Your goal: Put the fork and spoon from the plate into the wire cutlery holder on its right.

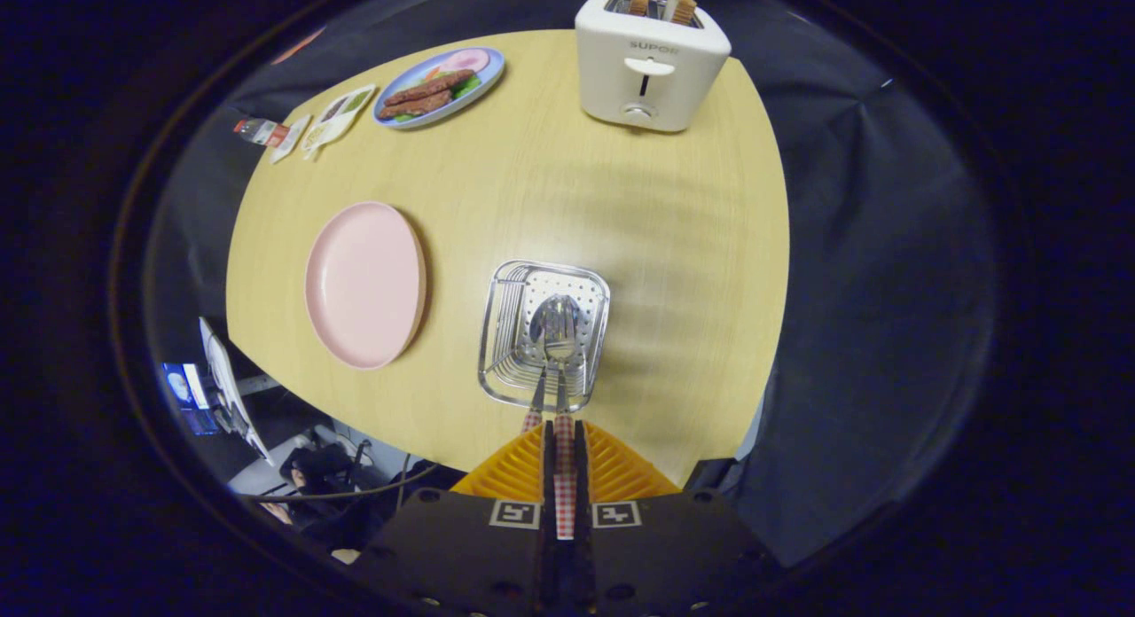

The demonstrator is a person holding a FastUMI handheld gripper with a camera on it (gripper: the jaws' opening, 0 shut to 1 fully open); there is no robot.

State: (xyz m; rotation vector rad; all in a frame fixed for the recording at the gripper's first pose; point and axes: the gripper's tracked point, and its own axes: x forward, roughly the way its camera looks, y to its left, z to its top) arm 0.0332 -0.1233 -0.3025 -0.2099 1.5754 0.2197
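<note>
A spoon (551,320) and fork (561,349) stand head-down in the wire cutlery holder (502,333), the hand-held gripper (564,435) clamped on a checked handle above it; the pink plate (363,283) sits bare beside it on the counter (674,245).

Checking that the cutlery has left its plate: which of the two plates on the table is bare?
The pink plate, left of the wire cutlery holder, is bare. The blue plate beyond it carries food. The gripper is shut on a checked handle.

The white toaster (652,63) bears the brand "SUPOR" on its front, above the lever slot.
</note>
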